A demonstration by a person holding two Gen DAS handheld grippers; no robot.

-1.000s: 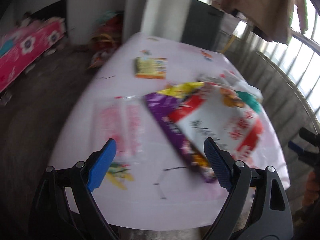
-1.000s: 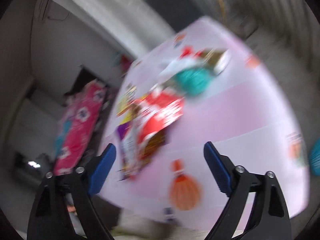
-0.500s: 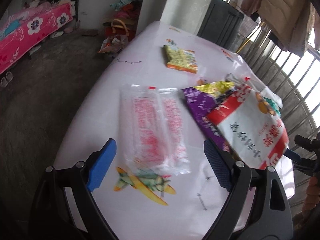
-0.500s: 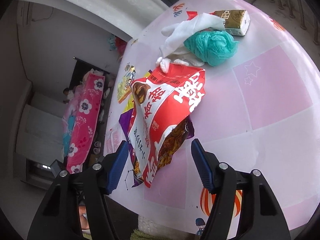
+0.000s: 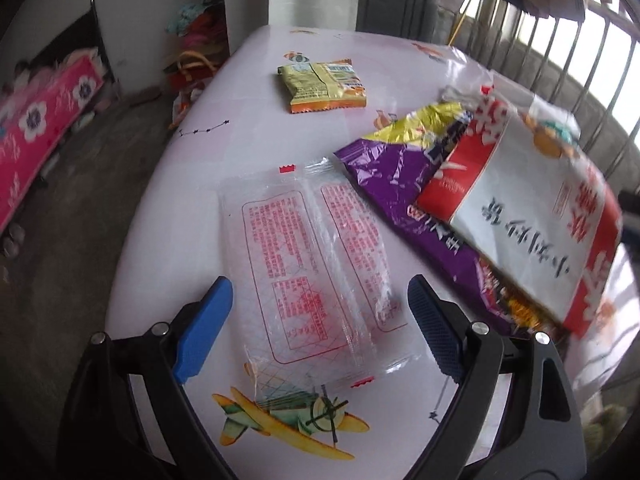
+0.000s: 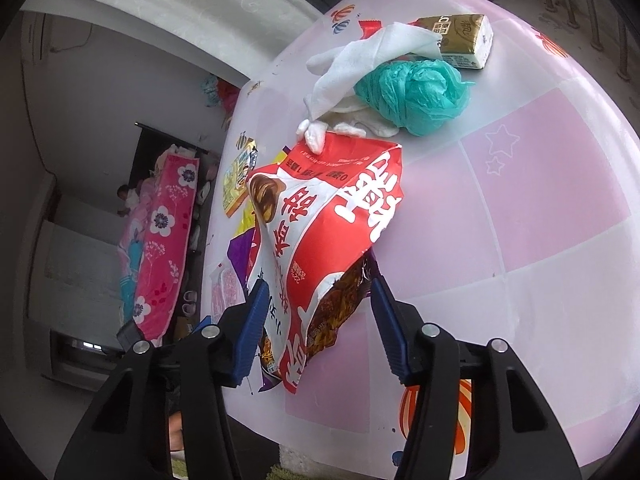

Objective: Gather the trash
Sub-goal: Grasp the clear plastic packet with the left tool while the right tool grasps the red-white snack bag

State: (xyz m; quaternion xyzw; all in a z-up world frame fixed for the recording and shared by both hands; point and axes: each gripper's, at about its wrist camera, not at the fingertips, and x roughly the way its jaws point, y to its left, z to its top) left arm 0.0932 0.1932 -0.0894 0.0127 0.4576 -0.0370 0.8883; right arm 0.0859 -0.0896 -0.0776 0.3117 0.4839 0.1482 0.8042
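Right tongs (image 6: 316, 320) are closing around the lower end of the red-and-white bag (image 6: 320, 216) at frame centre, pads not yet pressing, to lift it off the tabletop (image 6: 540, 200); left tongs (image 5: 316, 316) gape wide over the clear wrapper (image 5: 312, 264), ready to pinch it

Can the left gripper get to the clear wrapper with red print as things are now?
Probably yes. The left gripper stands open just above the clear wrapper, which lies flat on the table between its fingers, with nothing on top; only the purple bag borders one side.
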